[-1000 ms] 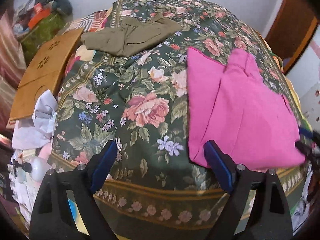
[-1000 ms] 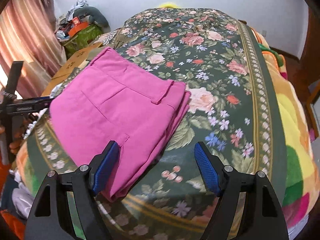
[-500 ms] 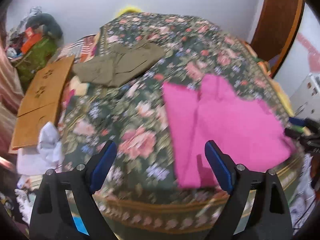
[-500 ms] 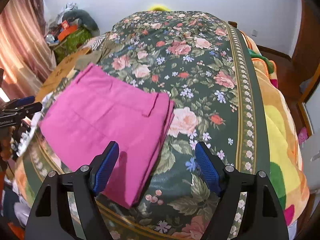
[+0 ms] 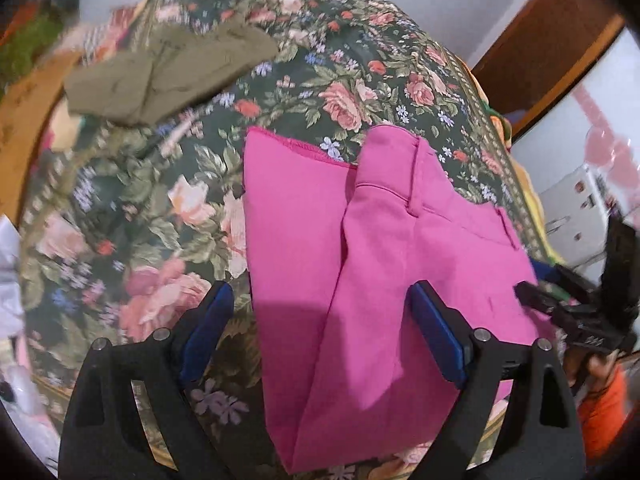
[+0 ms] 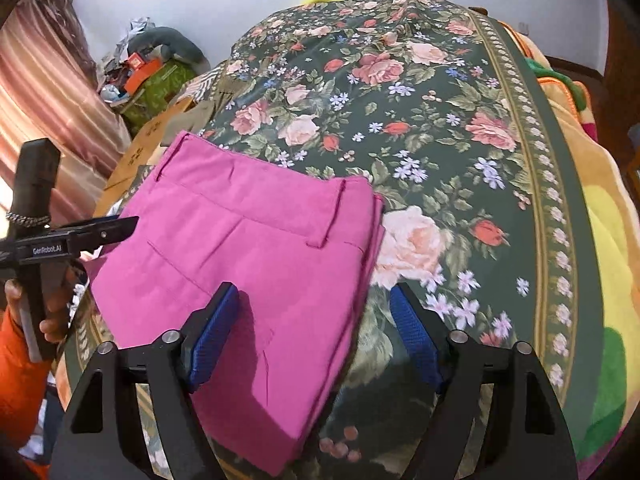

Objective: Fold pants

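Observation:
Folded pink pants (image 5: 360, 264) lie near the front edge of a bed with a dark floral cover (image 5: 152, 200); they also show in the right wrist view (image 6: 256, 248). My left gripper (image 5: 324, 336) is open and empty, hovering over the pants' near-left part. My right gripper (image 6: 316, 336) is open and empty over the pants' near-right corner. Each gripper shows at the edge of the other's view: the right one in the left wrist view (image 5: 576, 312) and the left one in the right wrist view (image 6: 80, 236).
Olive-green pants (image 5: 168, 76) lie folded at the bed's far left. A wooden board (image 5: 24, 120) and clutter (image 6: 152, 68) stand left of the bed. A colourful blanket (image 6: 600, 240) hangs along the right side. A wooden door (image 5: 552, 40) is at the back right.
Both grippers have moved in closer over the pink pants, which now fill more of each view. The left view has shifted to the right. The pants lie as before.

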`<state>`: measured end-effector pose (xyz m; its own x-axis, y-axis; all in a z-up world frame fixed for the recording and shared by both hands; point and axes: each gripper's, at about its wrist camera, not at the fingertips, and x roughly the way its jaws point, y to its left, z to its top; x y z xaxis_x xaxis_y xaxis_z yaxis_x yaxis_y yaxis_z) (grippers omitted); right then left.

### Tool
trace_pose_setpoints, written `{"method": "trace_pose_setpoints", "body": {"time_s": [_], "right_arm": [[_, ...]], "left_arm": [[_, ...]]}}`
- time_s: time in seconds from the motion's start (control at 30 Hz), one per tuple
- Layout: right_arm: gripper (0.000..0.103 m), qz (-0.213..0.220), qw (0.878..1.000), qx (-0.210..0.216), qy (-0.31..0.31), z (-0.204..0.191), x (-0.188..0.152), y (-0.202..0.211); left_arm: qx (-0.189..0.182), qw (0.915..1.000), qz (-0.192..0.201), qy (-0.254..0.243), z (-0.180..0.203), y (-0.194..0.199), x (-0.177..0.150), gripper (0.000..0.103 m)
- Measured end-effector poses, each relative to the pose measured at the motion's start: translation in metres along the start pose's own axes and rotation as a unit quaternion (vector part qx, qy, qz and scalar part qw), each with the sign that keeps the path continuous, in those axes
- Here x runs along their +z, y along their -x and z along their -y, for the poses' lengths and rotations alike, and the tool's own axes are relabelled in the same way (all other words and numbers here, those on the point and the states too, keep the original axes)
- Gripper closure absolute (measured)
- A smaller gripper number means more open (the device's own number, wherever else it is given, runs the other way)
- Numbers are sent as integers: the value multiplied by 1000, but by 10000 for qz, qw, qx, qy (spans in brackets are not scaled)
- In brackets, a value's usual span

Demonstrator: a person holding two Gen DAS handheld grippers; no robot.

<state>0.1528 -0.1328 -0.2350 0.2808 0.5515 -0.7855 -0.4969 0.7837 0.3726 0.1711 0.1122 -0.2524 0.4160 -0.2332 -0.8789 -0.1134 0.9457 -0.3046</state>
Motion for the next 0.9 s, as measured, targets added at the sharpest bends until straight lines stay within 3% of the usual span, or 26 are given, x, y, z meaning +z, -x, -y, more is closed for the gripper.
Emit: {"method": "trace_pose_setpoints", "body": {"time_s": [0.13, 0.23, 0.4, 0.47, 0.7, 0.9], "right_arm": [[44, 16, 10000, 51, -16, 1, 6, -6], [59, -2, 9998, 158, -122, 4, 10, -9], [81, 19, 9994, 211, -261, 11, 12, -9], [86, 54, 9996, 179, -226, 10, 14, -8], [92, 366, 9991, -31, 210, -7, 31, 10], [93, 675, 9959, -121, 592, -30, 56, 26]], "left_arm": [[-115, 9999, 35, 1, -2, -2, 3, 16], [-201, 9997, 124, -112, 2, 0, 4, 31], [-374, 9988, 145, -292, 10, 5, 6, 71], [-342, 9985, 156, -388, 16, 7, 7, 79], [320, 9947, 482, -845, 37, 19, 13, 91], [532, 9892, 885, -1037, 41, 43, 26, 93]]}}
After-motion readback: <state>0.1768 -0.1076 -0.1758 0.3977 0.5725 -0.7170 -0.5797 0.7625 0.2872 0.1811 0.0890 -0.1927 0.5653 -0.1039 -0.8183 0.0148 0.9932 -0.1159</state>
